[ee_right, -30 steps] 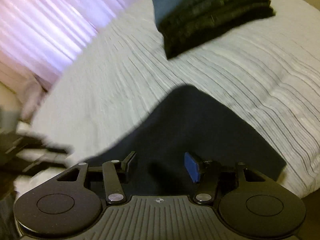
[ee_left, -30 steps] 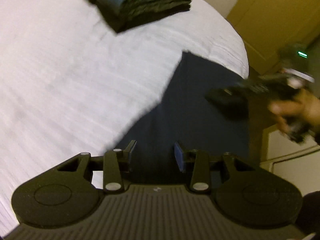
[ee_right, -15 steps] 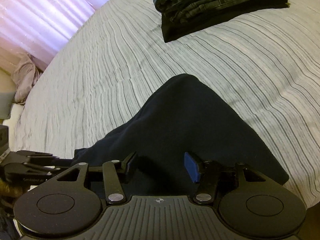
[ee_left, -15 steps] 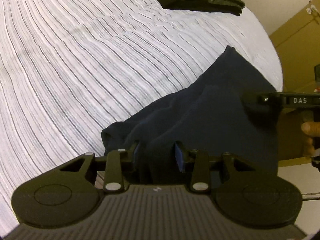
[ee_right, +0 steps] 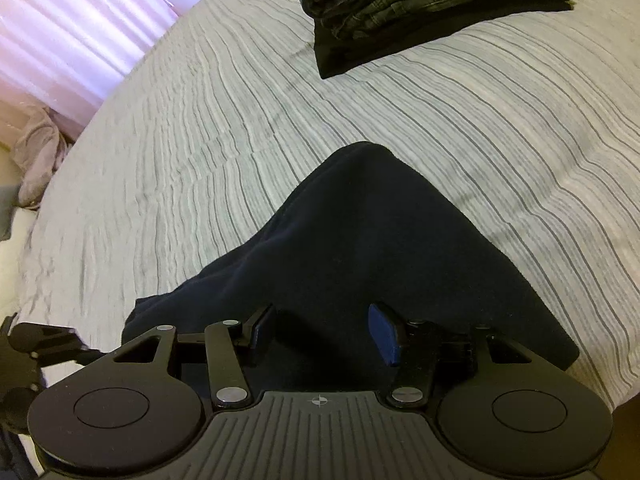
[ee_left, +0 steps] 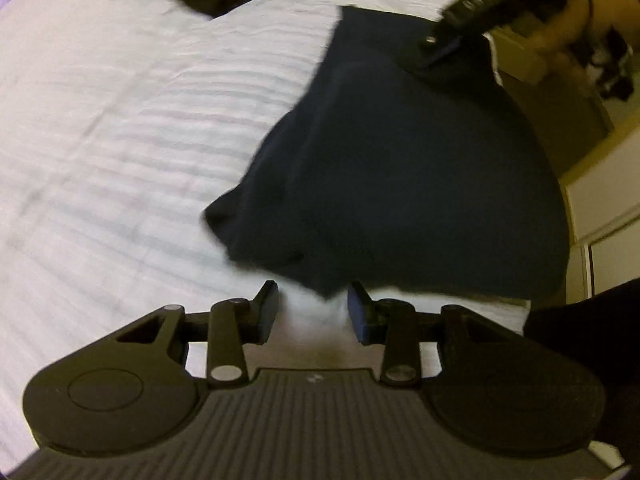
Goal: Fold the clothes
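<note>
We see the striped bed cover (ee_right: pixel 460 128), the navy garment (ee_right: pixel 360 240) crumpled at its near edge, folded stack (ee_right: pixel 432 4) far back. Our left gripper (ee_left: pixel 312 312), jaws just narrowing, is empty at the hem. Right gripper (ee_right: pixel 320 332) half-spread over the cloth; grip unclear.

A bed (ee_right: pixel 500 128) is covered by a pale bedspread with thin grey stripes. Two things are borne directly by it — a dark navy garment (ee_right: pixel 360 248), spread near the closer edge, and a stack of folded dark clothes (ee_right: pixel 432 8), set well apart toward the far side.
</note>
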The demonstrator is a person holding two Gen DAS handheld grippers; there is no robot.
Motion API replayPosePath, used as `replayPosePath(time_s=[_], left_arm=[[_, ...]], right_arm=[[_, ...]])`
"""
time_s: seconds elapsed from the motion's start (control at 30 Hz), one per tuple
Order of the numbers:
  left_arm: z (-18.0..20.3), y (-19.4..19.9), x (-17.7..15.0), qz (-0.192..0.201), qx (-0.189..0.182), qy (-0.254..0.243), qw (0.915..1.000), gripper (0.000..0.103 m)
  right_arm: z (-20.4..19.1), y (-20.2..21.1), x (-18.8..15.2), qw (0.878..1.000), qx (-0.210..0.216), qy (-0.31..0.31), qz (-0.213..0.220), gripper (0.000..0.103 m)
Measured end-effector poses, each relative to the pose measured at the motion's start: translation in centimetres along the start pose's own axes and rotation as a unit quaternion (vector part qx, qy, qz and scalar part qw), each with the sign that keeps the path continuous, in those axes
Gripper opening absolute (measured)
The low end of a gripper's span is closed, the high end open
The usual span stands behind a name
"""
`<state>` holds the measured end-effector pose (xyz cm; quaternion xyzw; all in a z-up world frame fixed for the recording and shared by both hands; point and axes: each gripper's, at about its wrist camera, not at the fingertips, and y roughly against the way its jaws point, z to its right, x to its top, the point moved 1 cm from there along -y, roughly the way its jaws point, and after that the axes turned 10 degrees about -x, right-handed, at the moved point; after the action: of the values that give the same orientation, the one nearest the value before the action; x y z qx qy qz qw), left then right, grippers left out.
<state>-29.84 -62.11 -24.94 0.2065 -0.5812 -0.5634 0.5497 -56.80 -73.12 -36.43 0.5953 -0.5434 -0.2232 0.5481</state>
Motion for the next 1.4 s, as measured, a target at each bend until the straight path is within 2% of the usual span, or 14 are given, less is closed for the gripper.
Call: replayPosePath(time_s=[0.1,0.33,0.5,0.7,0.87,1.0,1.07,1.13,1.17,1.2,1.23,1.3,1.33,1.4], left_arm=[[-0.9,0.2,0.0,0.018,0.024,0.005,0.9995,0.013],[-3.0,2.3,-2.5,0.063,0.029,0.111,0.9914,0.017],[-4.4,4.4,-4.3,0.090,0.042,0.194,0.9760,0.009],[-2.1,2.4,-2.6,0.044,0.014,0.072,0.9963,0.024],[-2.1,-1.2,-1.4,0.023,0.005,0.046,0.9987,0.024],[-2.0,-1.4,-1.3,0.031,0.008,0.023,0.9992,0.013],[-1.7,-1.2,-1.4,0.037,0.012,-0.001,0.9992,0.009],[-1.2,-0.9,-1.5,0.041,0.023,-0.048,0.9978,0.008],[-1.4,-0.7,-1.6,0.041,0.039,-0.073,0.9957,0.008],[-1.8,-0.4,-1.7,0.040,0.057,-0.099,0.9926,0.008],[-2.1,-0.1,-1.7,0.039,0.075,-0.125,0.9885,0.008],[-2.7,0.4,-1.9,0.036,0.111,-0.177,0.9773,0.000],[-3.1,0.7,-2.0,0.035,0.129,-0.202,0.9701,0.000],[-6.5,2.7,-1.7,0.050,0.153,-0.153,0.9749,0.000]], right_arm=[[-0.1,-0.1,0.0,1.000,-0.003,-0.002,-0.002,0.056],[-0.4,-0.6,0.5,1.000,-0.012,-0.002,-0.010,0.056],[-0.4,-0.7,0.3,1.000,-0.013,0.003,-0.010,0.056],[-0.2,-0.6,0.3,1.000,-0.007,-0.002,-0.009,0.056],[-1.7,1.2,0.3,0.999,-0.028,-0.014,0.001,0.056],[-6.4,3.2,-2.7,0.998,0.037,0.054,0.006,0.056],[-9.9,3.3,-5.1,0.988,0.061,0.139,-0.010,0.056],[-13.2,2.2,-7.9,0.972,0.040,0.231,-0.017,0.056],[-14.7,1.4,-9.5,0.961,0.017,0.275,-0.014,0.061],[-16.0,0.7,-10.9,0.948,-0.014,0.317,-0.006,0.080],[-17.2,-0.1,-12.5,0.932,-0.042,0.361,-0.002,0.087],[-18.9,-1.6,-15.4,0.899,-0.103,0.425,0.012,0.089],[-18.9,-1.9,-16.3,0.897,-0.124,0.424,0.018,0.089],[-18.2,-2.0,-17.1,0.903,-0.148,0.402,0.028,0.073]])
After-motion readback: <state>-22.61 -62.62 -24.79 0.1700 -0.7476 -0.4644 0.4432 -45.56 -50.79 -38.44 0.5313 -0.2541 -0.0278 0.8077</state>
